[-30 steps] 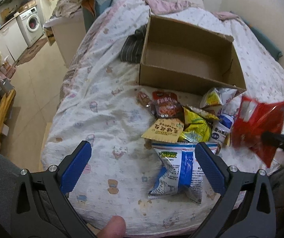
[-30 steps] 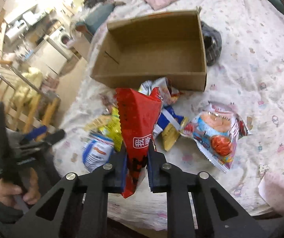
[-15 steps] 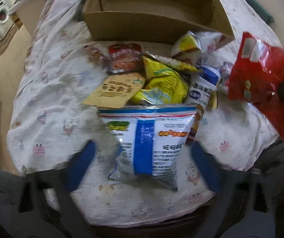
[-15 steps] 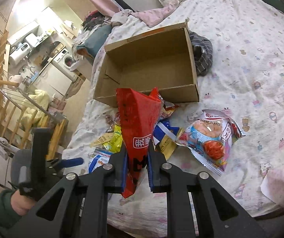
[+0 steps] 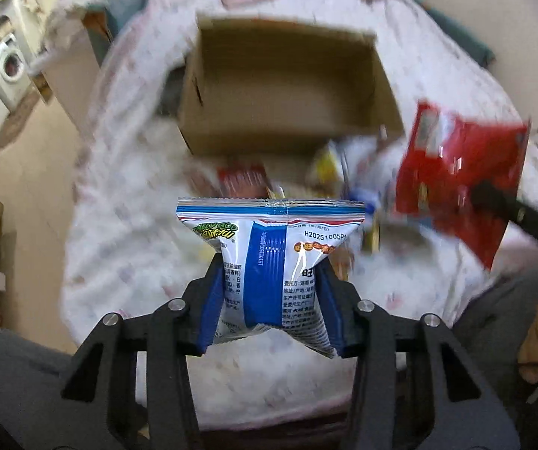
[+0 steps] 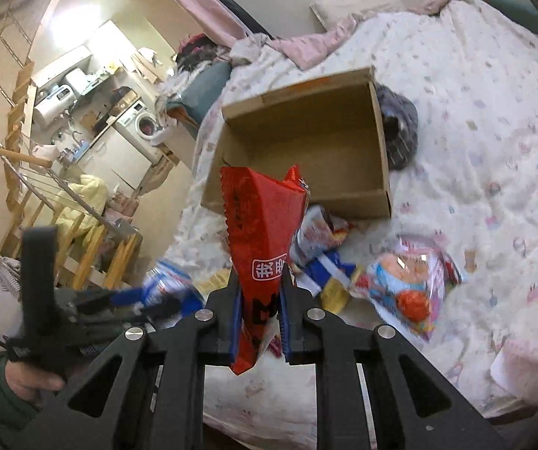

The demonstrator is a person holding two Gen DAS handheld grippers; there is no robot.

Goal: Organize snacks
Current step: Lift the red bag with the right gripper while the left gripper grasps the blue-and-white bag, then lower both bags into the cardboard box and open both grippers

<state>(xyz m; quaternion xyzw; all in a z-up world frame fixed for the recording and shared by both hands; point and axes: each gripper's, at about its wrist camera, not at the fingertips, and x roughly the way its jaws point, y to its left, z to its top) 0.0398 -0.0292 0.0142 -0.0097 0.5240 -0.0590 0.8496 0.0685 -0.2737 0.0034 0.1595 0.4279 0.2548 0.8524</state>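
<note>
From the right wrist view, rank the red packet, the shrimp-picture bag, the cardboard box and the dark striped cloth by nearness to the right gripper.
1. red packet, between the right gripper pads.
2. shrimp-picture bag, on the bedspread, to its right.
3. cardboard box, beyond the snack pile.
4. dark striped cloth, behind the box's right wall.

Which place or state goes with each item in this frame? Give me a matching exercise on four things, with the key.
Column 1
1. blue and white snack bag
2. red snack bag
3. cardboard box
4. pink and blue snack bag

Column 2
A. open and empty, on the bed
B. between the closing pads of the left gripper
C. lying on the bedspread, to the right of the snack pile in the right wrist view
D. clamped in the right gripper

Pairs: 1-B, 2-D, 3-A, 4-C
</note>
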